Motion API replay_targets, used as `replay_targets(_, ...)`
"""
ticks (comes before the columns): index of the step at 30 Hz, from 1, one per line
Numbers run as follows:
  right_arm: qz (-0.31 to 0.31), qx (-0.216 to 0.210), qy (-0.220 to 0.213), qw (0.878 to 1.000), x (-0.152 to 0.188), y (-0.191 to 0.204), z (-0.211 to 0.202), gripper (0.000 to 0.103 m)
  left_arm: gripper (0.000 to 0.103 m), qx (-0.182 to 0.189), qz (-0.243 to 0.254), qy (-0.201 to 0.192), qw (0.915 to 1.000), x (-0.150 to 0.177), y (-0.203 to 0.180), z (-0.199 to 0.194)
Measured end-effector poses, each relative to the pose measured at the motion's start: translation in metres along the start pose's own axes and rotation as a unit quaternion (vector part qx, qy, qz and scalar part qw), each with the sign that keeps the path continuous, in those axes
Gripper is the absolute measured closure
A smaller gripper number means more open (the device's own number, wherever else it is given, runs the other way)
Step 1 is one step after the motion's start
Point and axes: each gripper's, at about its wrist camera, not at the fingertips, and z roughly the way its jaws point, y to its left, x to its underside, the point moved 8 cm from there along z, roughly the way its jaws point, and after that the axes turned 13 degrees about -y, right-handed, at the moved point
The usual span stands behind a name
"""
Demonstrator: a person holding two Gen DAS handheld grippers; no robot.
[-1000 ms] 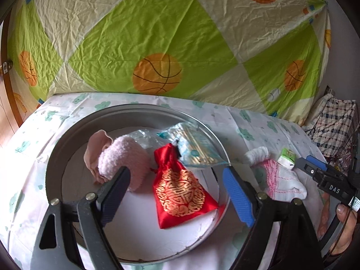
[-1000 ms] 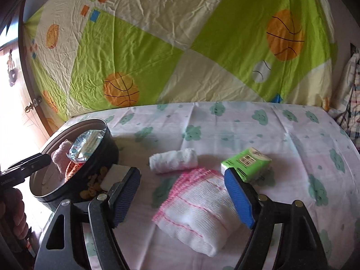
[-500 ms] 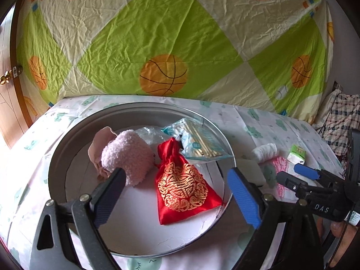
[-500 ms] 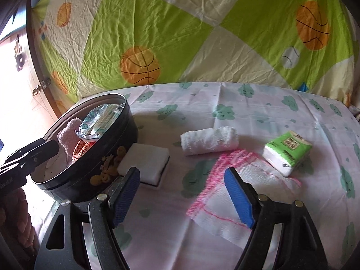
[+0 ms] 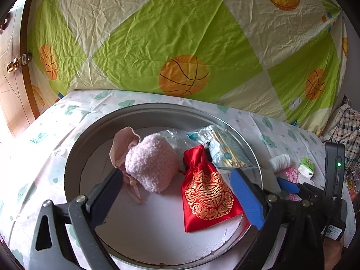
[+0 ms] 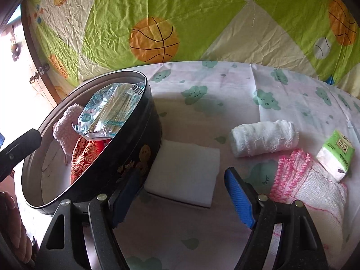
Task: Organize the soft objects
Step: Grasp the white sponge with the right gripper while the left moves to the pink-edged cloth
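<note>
A round black tin (image 5: pixel 74 157) (image 6: pixel 144 148) stands on the bed sheet. It holds a fluffy pink pouch (image 5: pixel 149 162), a red and gold satin pouch (image 5: pixel 208 193) and a clear packet of sticks (image 5: pixel 225 150) leaning on its rim. My left gripper (image 5: pixel 177 193) is open and empty above the tin. My right gripper (image 6: pixel 182 193) is open and empty, low over a white sponge block (image 6: pixel 184 173) lying beside the tin. A rolled white cloth (image 6: pixel 263 138), a pink and white knitted cloth (image 6: pixel 310 184) and a green tissue pack (image 6: pixel 336 155) lie to the right.
A green and cream sheet with basketball prints (image 5: pixel 184 76) hangs behind the bed. A wooden door (image 5: pixel 11 85) is at the left. Checked fabric (image 5: pixel 346 130) lies at the far right edge.
My right gripper has moved left and forward, from over the knitted cloth to over the white sponge beside the tin. My left gripper has shifted slightly above the tin.
</note>
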Motion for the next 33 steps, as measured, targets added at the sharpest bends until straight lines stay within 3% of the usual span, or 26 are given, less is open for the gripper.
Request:
replay_targets(2,-0.001,0.005,0.003,1.000,0.001,-0.001,0.004,0.024,0.006,0.001,0.000,0.003,1.0000,0.001,-0.001,0.001)
replay_targets(5,-0.001,-0.011,0.001,1.000,0.002,0.003,0.001,0.042,0.006,0.004,0.006,0.005,1.0000,0.002,-0.006,0.001)
replay_targets(13,-0.010,-0.019,-0.066,0.998,-0.009,0.001,-0.044,0.044,0.006,0.018,0.025,0.001,0.9995,0.001,-0.037,-0.004)
replay_targets(20,-0.017,0.049,-0.140,0.989,-0.023,-0.046,-0.104,0.044,0.006,0.045,0.046,-0.005,0.9979,-0.002,-0.084,-0.008)
replay_targets(33,0.053,0.184,-0.158,0.969,-0.004,-0.184,-0.149,0.044,0.005,0.130,0.115,0.045,0.9838,0.045,-0.210,0.017)
